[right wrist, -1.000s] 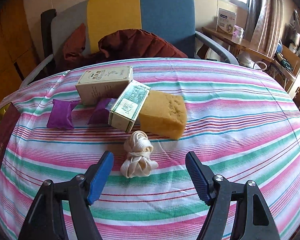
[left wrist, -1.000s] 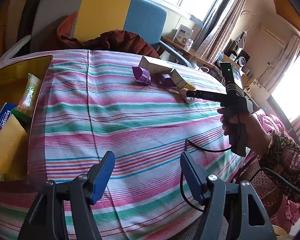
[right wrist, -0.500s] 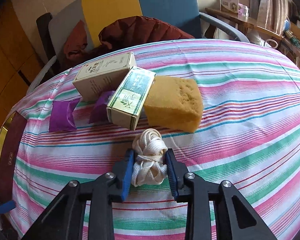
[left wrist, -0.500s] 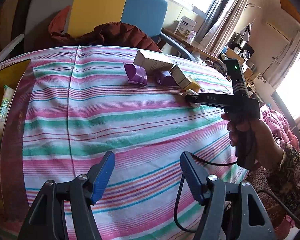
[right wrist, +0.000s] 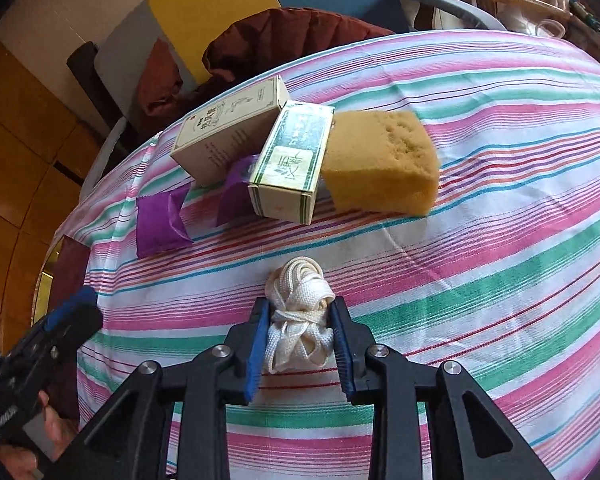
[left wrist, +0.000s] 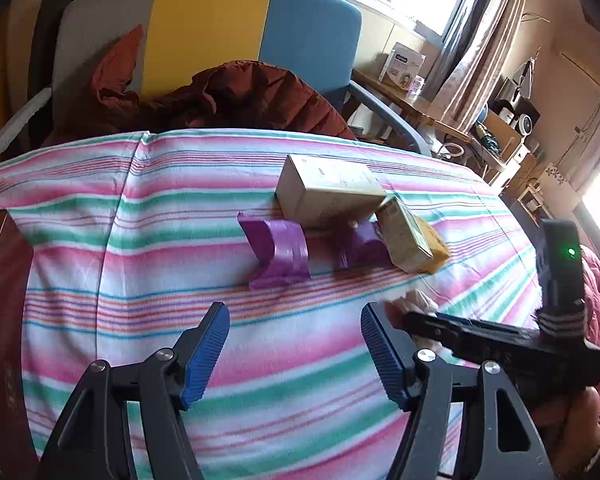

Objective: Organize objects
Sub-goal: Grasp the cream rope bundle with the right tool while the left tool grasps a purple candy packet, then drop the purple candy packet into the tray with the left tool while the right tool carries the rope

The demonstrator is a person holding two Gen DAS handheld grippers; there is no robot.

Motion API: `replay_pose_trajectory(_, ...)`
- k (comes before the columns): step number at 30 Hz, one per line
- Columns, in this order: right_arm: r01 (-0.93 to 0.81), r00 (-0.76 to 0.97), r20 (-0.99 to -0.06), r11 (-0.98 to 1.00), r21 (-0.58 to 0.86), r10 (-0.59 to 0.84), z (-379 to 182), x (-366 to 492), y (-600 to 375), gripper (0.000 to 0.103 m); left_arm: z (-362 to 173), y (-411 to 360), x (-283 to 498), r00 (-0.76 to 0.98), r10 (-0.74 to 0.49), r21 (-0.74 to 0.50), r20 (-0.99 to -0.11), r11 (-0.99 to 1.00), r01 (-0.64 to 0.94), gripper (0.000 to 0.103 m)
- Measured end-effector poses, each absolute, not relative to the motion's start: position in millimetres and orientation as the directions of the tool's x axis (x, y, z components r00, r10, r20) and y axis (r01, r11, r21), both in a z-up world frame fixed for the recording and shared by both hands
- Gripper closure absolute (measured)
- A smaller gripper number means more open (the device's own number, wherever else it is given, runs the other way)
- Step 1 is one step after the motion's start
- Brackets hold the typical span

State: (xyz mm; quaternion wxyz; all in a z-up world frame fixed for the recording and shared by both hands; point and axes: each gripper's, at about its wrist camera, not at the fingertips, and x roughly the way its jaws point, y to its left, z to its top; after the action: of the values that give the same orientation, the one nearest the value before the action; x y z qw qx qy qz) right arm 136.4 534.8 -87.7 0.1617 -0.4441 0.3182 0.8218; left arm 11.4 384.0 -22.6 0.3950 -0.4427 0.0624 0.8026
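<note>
My right gripper (right wrist: 299, 320) is shut on a bundle of white cord (right wrist: 298, 312) and holds it just over the striped tablecloth (right wrist: 500, 264). Beyond it lie a yellow sponge (right wrist: 384, 160), a green-and-white box (right wrist: 292, 164), a beige box (right wrist: 228, 132) and two purple packets (right wrist: 160, 220). My left gripper (left wrist: 294, 354) is open and empty, above the cloth in front of a purple packet (left wrist: 278, 254) and the beige box (left wrist: 328, 192). The right gripper's body (left wrist: 500, 340) shows at the left wrist view's right side.
A chair (left wrist: 220, 40) with grey, yellow and blue panels and a dark red jacket (left wrist: 236, 96) stands behind the table. A side table with a white box (left wrist: 404, 66) is at the back right. A gold tray edge (right wrist: 46, 276) lies at the table's left.
My right gripper closed on the white cord bundle and now holds it, tilted. My left gripper swung right, away from the gold tray, toward the purple packets and boxes.
</note>
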Motion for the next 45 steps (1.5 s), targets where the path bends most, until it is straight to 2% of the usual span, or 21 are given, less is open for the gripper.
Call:
replay_pose_trajectory(9, -0.543, -0.521, -0.854, -0.768, 0.340, -0.010, -85.9, 126.8, 531.2, 0.072, -47.3, 434.1, -19.8, -0.341, 0.483, -0.155, -0.807, -0.729, -0.667, 0.034)
replay_pose_trajectory(14, -0.531, -0.501, -0.865, -0.794, 0.295, 0.013, -83.9, 124.9, 527.6, 0.072, -58.1, 437.7, -25.5, -0.351, 0.482, -0.167, -0.802, -0.747, -0.644, 0.034)
replay_pose_trajectory(18, -0.529, -0.500, -0.866, -0.796, 0.295, 0.012, -83.3, 125.2, 529.0, 0.072, -64.2, 428.4, -26.8, -0.380, 0.489, -0.152, -0.785, -0.747, -0.647, 0.062)
replay_pose_trajectory(20, -0.529, -0.501, -0.865, -0.795, 0.295, 0.012, -82.7, 126.9, 529.3, 0.072, -64.7, 420.4, -25.5, -0.388, 0.504, -0.157, -0.772, -0.742, -0.651, 0.068)
replay_pose_trajectory(27, -0.523, -0.502, -0.864, -0.806, 0.278, 0.028, -82.8, 125.6, 525.4, 0.072, -64.2, 376.2, -18.0, -0.392, 0.564, -0.246, -0.727, -0.746, -0.619, 0.068)
replay_pose_trajectory(37, -0.526, -0.543, -0.839, -0.795, 0.301, 0.041, -80.2, 129.5, 520.7, 0.072, -66.2, 322.2, 5.4, -0.422, 0.580, -0.260, -0.697, -0.752, -0.605, 0.068)
replay_pose_trajectory(41, -0.477, -0.587, -0.810, -0.803, 0.357, -0.011, -78.0, 128.8, 506.7, 0.072, -68.7, 298.5, 7.6, -0.421, 0.590, -0.300, -0.689, -0.761, -0.576, 0.068)
replay_pose_trajectory(45, -0.388, -0.613, -0.789, -0.852, 0.351, -0.045, -75.0, 121.6, 477.4, 0.072, -71.6, 281.8, 10.3, -0.413, 0.606, -0.351, -0.680, -0.764, -0.542, 0.068)
